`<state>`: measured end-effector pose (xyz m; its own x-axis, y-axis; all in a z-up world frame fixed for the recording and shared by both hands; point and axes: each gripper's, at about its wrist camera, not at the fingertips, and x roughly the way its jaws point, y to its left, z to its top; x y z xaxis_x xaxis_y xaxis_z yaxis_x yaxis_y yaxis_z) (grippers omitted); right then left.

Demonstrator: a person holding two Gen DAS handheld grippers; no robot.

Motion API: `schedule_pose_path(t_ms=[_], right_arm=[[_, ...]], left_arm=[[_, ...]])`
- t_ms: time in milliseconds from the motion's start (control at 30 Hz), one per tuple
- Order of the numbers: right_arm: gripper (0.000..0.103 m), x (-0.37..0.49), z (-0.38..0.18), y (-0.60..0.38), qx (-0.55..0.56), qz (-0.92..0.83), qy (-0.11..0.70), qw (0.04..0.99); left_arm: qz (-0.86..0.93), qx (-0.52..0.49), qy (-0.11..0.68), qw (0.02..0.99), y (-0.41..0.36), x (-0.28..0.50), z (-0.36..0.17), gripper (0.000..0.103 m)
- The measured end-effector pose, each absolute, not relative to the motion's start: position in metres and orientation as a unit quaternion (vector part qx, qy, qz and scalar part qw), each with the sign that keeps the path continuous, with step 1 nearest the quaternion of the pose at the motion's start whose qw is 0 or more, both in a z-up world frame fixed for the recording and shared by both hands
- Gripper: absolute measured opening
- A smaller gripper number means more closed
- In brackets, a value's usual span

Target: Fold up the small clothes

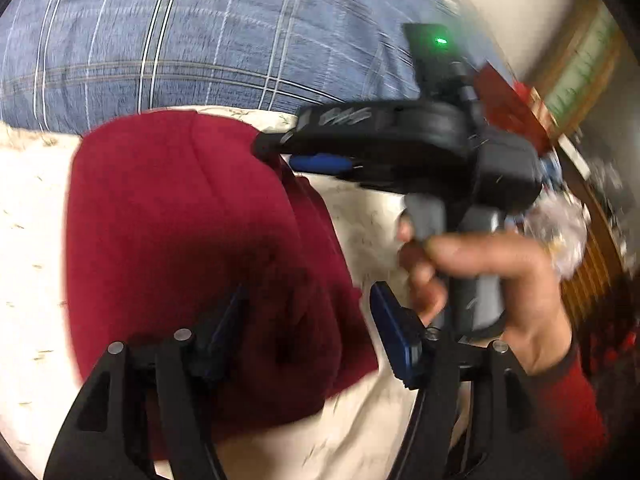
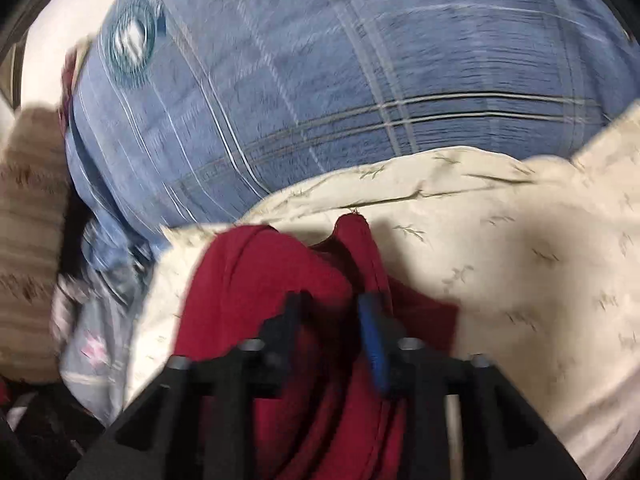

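Observation:
A dark red garment (image 1: 180,220) lies partly folded on a cream bed sheet (image 1: 28,220). My left gripper (image 1: 308,320) is open, its jaws wide apart over the garment's near right edge. My right gripper (image 1: 280,152) shows in the left wrist view at the garment's far right corner, held by a hand (image 1: 492,276). In the right wrist view the right gripper (image 2: 332,312) has its jaws close together with a fold of the red garment (image 2: 256,280) between them; the view is blurred.
A large blue plaid pillow (image 1: 200,28) lies beyond the garment and also shows in the right wrist view (image 2: 340,80). A beige striped cloth (image 2: 28,220) and other clothes lie at the left. Wooden furniture with clutter (image 1: 592,200) stands at the right.

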<state>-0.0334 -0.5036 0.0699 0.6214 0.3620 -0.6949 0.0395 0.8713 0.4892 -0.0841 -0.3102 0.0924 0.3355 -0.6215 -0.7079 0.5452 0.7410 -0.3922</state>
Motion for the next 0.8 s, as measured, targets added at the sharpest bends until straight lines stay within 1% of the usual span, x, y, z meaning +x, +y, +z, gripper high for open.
schedule_pose_path(t_ms=[33, 67, 100, 133, 200, 333, 367, 433, 467, 533, 600, 633, 667, 733, 767, 800], right_arm=[[0.063, -0.045, 0.077, -0.508, 0.252, 0.103, 0.414, 0.869], [0.071, -0.052, 0.081, -0.509, 0.257, 0.108, 0.408, 0.869], [0.073, -0.063, 0.087, -0.508, 0.262, 0.115, 0.399, 0.871], [0.076, -0.072, 0.089, -0.505, 0.262, 0.122, 0.397, 0.871], [0.078, -0.08, 0.087, -0.497, 0.26, 0.137, 0.407, 0.865], [0.077, -0.072, 0.063, -0.478, 0.258, 0.142, 0.451, 0.843], [0.069, -0.07, 0.056, -0.476, 0.251, 0.127, 0.46, 0.842], [0.022, -0.069, 0.055, -0.47, 0.236, 0.115, 0.458, 0.849], [0.017, -0.072, 0.061, -0.465, 0.217, 0.122, 0.453, 0.856], [0.015, -0.087, 0.081, -0.461, 0.177, 0.118, 0.425, 0.88], [0.013, -0.103, 0.089, -0.465, 0.159, 0.101, 0.411, 0.892], [0.004, -0.106, 0.086, -0.468, 0.145, 0.081, 0.409, 0.897], [0.004, -0.106, 0.079, -0.469, 0.127, 0.057, 0.414, 0.9], [0.005, -0.103, 0.064, -0.472, 0.133, 0.054, 0.429, 0.892], [0.007, -0.106, 0.065, -0.472, 0.136, 0.055, 0.423, 0.894], [0.013, -0.11, 0.071, -0.472, 0.138, 0.057, 0.416, 0.897]], left_arm=[[-0.36, -0.033, 0.445, 0.82, -0.3, -0.091, 0.098, 0.065], [-0.357, -0.028, 0.437, 0.825, -0.29, -0.097, 0.102, 0.067], [-0.351, -0.027, 0.43, 0.831, -0.279, -0.101, 0.104, 0.07], [-0.337, -0.026, 0.424, 0.841, -0.267, -0.105, 0.105, 0.071], [-0.302, -0.02, 0.42, 0.855, -0.247, -0.104, 0.099, 0.071], [-0.268, -0.032, 0.44, 0.857, -0.23, -0.097, 0.08, 0.071], [-0.265, -0.033, 0.443, 0.855, -0.231, -0.096, 0.076, 0.071], [-0.256, -0.025, 0.45, 0.855, -0.236, -0.095, 0.072, 0.071], [-0.256, -0.022, 0.448, 0.856, -0.235, -0.098, 0.073, 0.071], [-0.26, -0.021, 0.439, 0.86, -0.235, -0.104, 0.077, 0.071], [-0.254, -0.012, 0.432, 0.865, -0.235, -0.107, 0.076, 0.071], [-0.251, -0.008, 0.432, 0.866, -0.234, -0.11, 0.072, 0.071], [-0.247, -0.007, 0.435, 0.866, -0.235, -0.109, 0.07, 0.071], [-0.243, -0.009, 0.441, 0.864, -0.24, -0.102, 0.062, 0.071], [-0.242, -0.006, 0.443, 0.863, -0.242, -0.099, 0.059, 0.071], [-0.242, -0.002, 0.443, 0.863, -0.245, -0.098, 0.059, 0.071]])
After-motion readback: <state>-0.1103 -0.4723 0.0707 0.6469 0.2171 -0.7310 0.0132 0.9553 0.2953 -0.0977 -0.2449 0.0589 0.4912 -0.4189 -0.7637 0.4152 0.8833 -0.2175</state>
